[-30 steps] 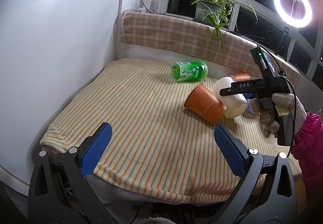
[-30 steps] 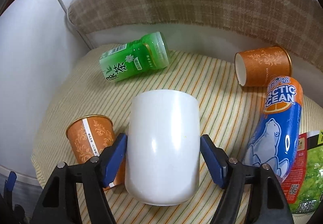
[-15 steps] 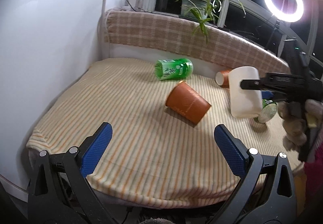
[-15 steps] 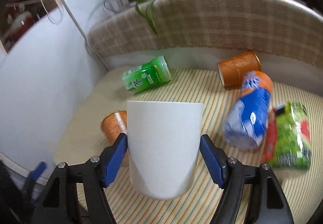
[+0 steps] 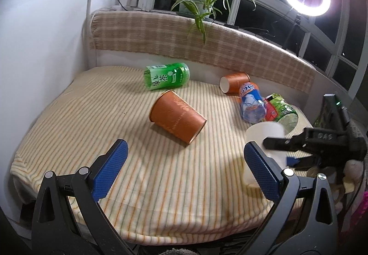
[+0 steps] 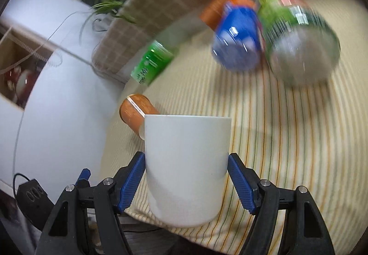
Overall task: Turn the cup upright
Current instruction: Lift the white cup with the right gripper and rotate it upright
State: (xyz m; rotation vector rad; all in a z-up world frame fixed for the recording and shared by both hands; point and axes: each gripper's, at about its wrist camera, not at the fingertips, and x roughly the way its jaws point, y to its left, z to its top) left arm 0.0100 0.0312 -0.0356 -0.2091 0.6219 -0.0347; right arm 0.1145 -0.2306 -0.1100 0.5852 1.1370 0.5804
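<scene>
My right gripper (image 6: 186, 174) is shut on a white cup (image 6: 186, 158), its blue pads pressed on both sides. The cup is upright, mouth up, near the front right edge of the striped cloth; whether its base touches the cloth I cannot tell. In the left wrist view the cup (image 5: 264, 137) shows partly behind my left finger, with the right gripper (image 5: 287, 142) around it. My left gripper (image 5: 184, 163) is open and empty, above the cloth's front edge. An orange paper cup (image 5: 177, 119) lies on its side at the middle.
A green tea bottle (image 5: 166, 75) lies at the back. A second orange cup (image 5: 234, 85), a blue bottle (image 5: 250, 103) and a green bottle (image 5: 283, 110) lie at the right. A checked backrest (image 5: 184, 34) bounds the back, a white wall (image 5: 34, 48) the left.
My right gripper has turned the white cup from lying flat to upright and carried it down toward the front right of the cloth. The left gripper has shifted its view a little.
</scene>
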